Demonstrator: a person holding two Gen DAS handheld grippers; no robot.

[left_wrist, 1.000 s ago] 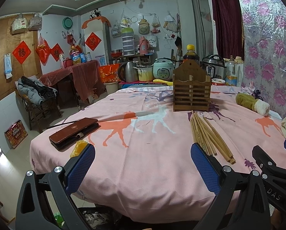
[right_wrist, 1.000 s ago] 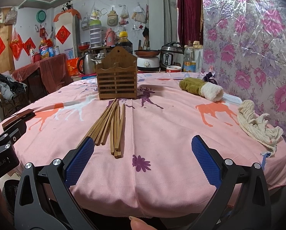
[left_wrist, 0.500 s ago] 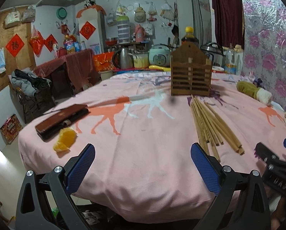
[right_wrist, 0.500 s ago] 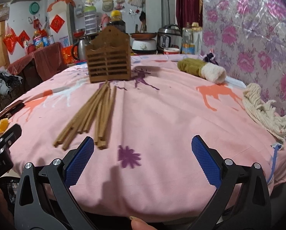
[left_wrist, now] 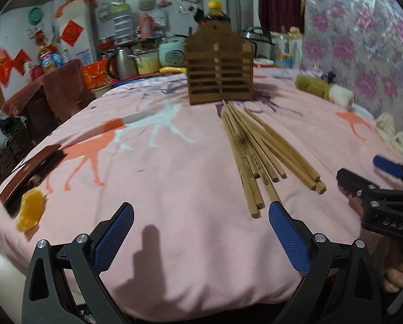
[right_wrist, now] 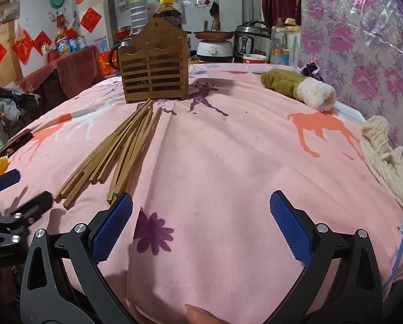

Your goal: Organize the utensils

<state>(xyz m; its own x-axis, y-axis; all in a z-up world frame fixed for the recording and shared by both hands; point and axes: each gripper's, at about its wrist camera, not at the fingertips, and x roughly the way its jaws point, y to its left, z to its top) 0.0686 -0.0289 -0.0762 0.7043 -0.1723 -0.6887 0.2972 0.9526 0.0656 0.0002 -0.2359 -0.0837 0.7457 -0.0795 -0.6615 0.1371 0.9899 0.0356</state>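
Observation:
Several wooden chopsticks (left_wrist: 258, 145) lie fanned on the pink cloth, tips toward a slatted wooden utensil holder (left_wrist: 219, 74) standing upright behind them. They also show in the right wrist view (right_wrist: 120, 148), with the holder (right_wrist: 154, 73) beyond. My left gripper (left_wrist: 201, 232) is open and empty; its right finger sits just short of the chopsticks' near ends. My right gripper (right_wrist: 200, 226) is open and empty over bare cloth, its left finger close to the chopsticks' near ends. Each gripper shows at the edge of the other's view.
A brown wallet (left_wrist: 31, 172) and an orange piece (left_wrist: 29, 212) lie at the table's left edge. A green and white glove (right_wrist: 296, 87) and a cream yarn bundle (right_wrist: 385, 151) lie on the right. Kitchen appliances (right_wrist: 228, 46) stand behind the table.
Both grippers have moved forward and lower over the table toward the chopsticks' near ends. Both stay open. The chopsticks and holder have not moved.

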